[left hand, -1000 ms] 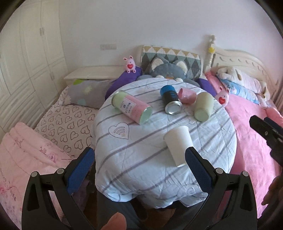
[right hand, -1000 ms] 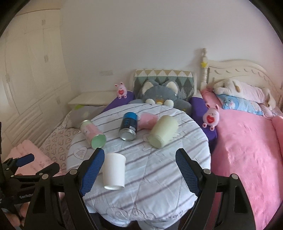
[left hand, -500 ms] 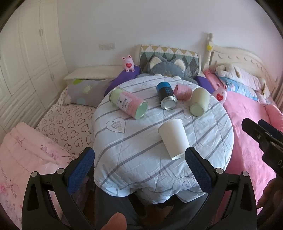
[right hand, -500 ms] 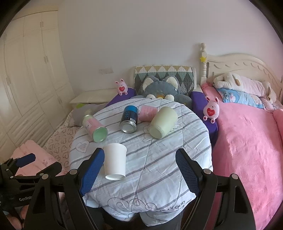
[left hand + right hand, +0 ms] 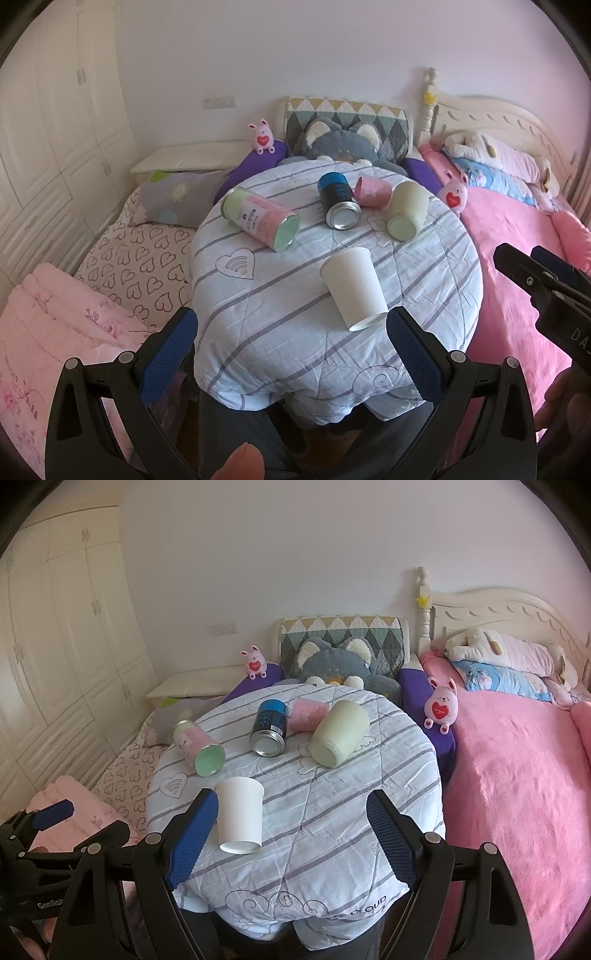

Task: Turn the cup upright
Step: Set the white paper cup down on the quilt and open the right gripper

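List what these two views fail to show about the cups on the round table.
- White paper cup: its near rim sits behind the left tool finger in the left view.
- Pink cup: partly hidden by the blue can and green cup in the right view.
- Label print on the pink-green canister: too small to read.

Home bedroom, pink bed (image 5: 517,775), wardrobe (image 5: 55,646), plush toys (image 5: 334,661)

The pink cup (image 5: 373,191) lies half hidden behind the dark can (image 5: 338,201).
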A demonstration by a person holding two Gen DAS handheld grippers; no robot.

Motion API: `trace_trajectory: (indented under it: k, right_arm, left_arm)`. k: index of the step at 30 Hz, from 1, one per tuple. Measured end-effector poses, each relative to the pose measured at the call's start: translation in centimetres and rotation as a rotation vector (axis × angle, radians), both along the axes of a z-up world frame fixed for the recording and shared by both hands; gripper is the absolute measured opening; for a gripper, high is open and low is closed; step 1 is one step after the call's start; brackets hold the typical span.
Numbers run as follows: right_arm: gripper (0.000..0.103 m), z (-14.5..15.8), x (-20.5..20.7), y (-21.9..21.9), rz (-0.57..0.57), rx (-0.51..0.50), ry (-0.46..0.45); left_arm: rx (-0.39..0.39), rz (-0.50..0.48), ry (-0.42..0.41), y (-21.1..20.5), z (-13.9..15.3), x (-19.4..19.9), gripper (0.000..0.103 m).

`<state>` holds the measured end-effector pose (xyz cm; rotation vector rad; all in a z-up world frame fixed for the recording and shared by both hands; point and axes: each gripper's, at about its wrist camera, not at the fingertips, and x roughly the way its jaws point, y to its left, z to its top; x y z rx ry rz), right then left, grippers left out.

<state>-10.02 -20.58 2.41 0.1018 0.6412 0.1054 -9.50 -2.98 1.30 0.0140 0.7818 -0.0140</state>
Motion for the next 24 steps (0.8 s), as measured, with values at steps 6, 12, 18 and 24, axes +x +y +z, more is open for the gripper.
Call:
trace_trajectory:
  k: [6,12,18,24]
  right_arm:
    - [0.084,-0.1,0.1,-0.2,-0.004,0.005,0.006]
    - [0.084,-0.4,0.4,-0.7,-0.006,0.011,0.012]
    - [0.084,-1.0,0.7,-1.2,-0.008,0.019,0.019]
    - [0.084,-1.7,1.3,-2.3,-0.019,0.033,0.03]
  left_arm:
    - [0.003,-0.002,0.003,-0.2,0.0,-0.1,0.103]
    - [0.009,-0.005,0.014,-0.7,-0.3,-0.1,0.103]
    - [0.016,-0.009,0.026,-1.1,-0.6,0.4,0.103]
    - [0.011,-0.016,0.052,-1.7,-1.2,1.7,0.103]
